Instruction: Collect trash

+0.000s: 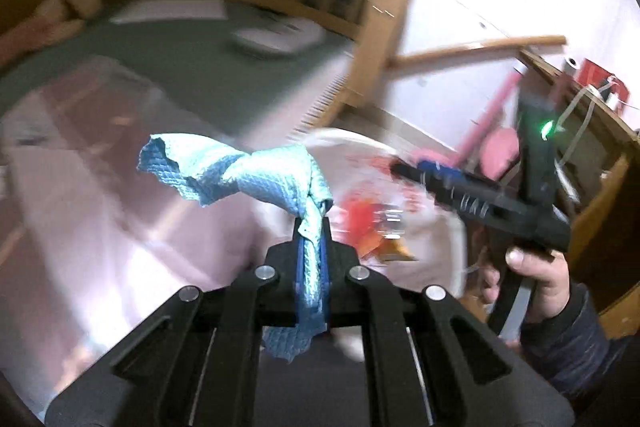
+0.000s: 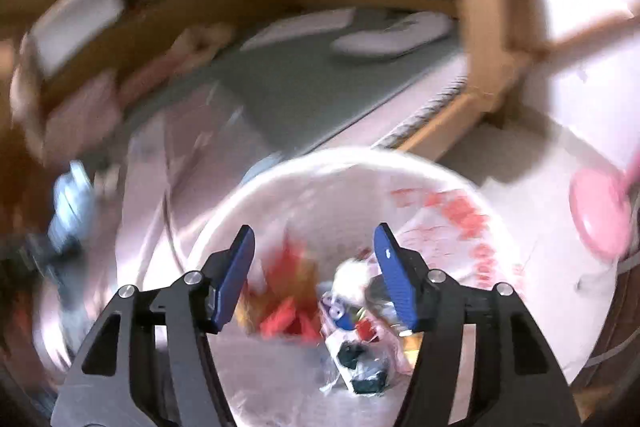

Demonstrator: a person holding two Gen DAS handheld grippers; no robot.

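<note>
Left gripper (image 1: 310, 223), jaws clamped on a blue paper towel (image 1: 240, 173), carries it toward the lined bin (image 2: 460, 195); right gripper (image 2: 314, 275) hangs over the bin's litter, jaws wide and empty.

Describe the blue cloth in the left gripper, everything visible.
The blue cloth is a light blue, waffle-textured wipe, looking like paper towel or thin fabric, crumpled and twisted. The left gripper is shut on its twisted middle, between blue pads. One ragged-edged end fans out up and to the left; the other hangs back below the jaws. It is held in the air beside the white-lined trash bin, touching nothing else. In the right wrist view it is only a pale blue blur at left.
</note>
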